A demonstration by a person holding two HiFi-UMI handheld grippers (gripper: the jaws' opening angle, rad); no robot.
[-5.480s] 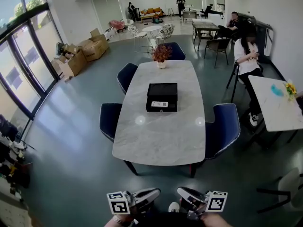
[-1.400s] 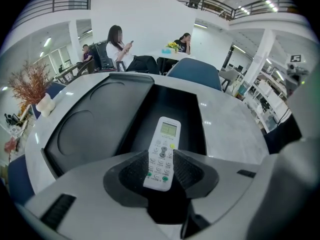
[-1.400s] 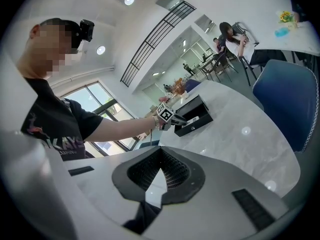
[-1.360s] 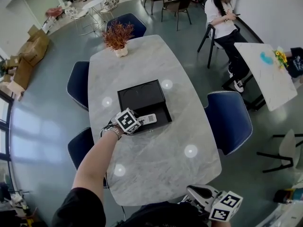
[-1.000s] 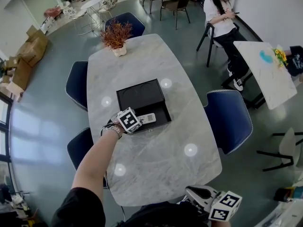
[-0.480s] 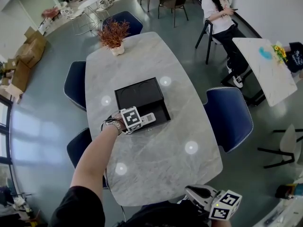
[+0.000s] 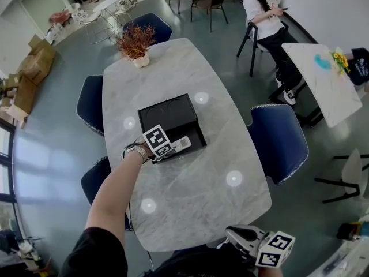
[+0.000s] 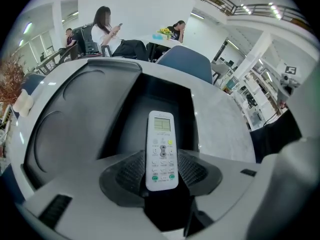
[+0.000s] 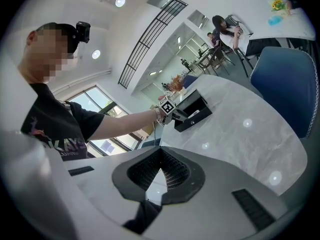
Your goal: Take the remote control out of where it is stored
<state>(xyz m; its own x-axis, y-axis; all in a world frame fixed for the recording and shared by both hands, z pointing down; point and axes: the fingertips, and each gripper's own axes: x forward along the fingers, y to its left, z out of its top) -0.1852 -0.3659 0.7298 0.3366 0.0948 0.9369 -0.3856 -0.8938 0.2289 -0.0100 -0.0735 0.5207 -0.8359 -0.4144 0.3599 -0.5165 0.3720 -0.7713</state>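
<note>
A white remote control point(image 7: 182, 143) lies in the open front compartment of a black box point(image 7: 169, 113) on the marble table point(image 7: 190, 195). My left gripper point(image 7: 171, 148) reaches in from the left. In the left gripper view the remote's point(image 8: 161, 149) near end sits between the two pads, and my left gripper point(image 8: 161, 170) stands at its widest, flanking the remote without a clear squeeze. The black box point(image 8: 75, 114) fills the view behind. My right gripper point(image 7: 242, 234) hangs near my body, off the table's near edge. In its own view my right gripper point(image 9: 161, 165) has its pads meeting at the tips, with nothing held.
A potted plant point(image 7: 135, 42) stands at the table's far end. Blue chairs point(image 7: 277, 143) point(image 7: 91, 100) flank the table. A seated person point(image 7: 262, 4) and a white side table point(image 7: 323, 79) are at the right. Cardboard boxes point(image 7: 31, 68) lie far left.
The left gripper has stayed at the remote in the box's front compartment, its marker cube turning slightly. The right gripper has not moved.
</note>
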